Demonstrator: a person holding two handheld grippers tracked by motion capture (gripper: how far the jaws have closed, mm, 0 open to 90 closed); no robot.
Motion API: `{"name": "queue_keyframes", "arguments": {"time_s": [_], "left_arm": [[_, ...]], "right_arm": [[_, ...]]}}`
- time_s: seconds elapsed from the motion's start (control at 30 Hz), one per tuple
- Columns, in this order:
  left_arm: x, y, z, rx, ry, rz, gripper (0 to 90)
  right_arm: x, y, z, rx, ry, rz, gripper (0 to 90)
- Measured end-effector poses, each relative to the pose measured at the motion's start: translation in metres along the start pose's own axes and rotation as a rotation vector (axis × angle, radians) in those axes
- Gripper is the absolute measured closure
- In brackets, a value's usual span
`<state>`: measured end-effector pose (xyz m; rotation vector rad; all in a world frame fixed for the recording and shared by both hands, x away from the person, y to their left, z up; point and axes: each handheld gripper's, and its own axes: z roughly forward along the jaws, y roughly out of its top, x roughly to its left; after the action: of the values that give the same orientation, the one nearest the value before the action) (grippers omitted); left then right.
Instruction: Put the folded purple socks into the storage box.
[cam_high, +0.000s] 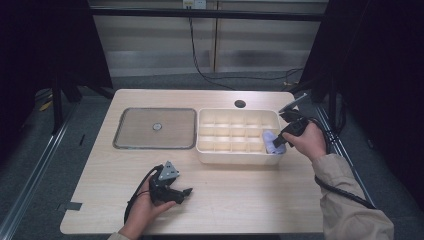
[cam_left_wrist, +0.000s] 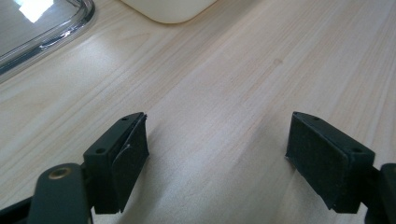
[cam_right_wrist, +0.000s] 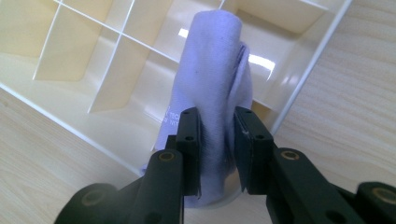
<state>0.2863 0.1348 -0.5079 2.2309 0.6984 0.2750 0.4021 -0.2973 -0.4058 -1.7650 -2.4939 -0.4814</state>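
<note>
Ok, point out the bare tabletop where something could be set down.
Bare wood: the front strip between the left hand-held gripper and the sleeve, and the band behind the lid. Crowded: the divided tray, where the right hand-held gripper clamps a pale cloth.

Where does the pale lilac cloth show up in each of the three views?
High view: lilac cloth at the right end of the divided tray, in the right gripper.
Left gripper view: not in it.
Right gripper view: cloth centre, pinched between the jaws.
Shared landmark: the cream tray.
</note>
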Motion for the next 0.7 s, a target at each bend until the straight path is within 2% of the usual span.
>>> {"name": "queue_keyframes", "arguments": {"time_s": [0.7], "left_arm": [[0.0,0.0,0.0,-0.005,0.0,-0.005,20.0]], "right_arm": [[0.004,-0.004,0.01,0.0,-0.019,-0.026,73.2]]}}
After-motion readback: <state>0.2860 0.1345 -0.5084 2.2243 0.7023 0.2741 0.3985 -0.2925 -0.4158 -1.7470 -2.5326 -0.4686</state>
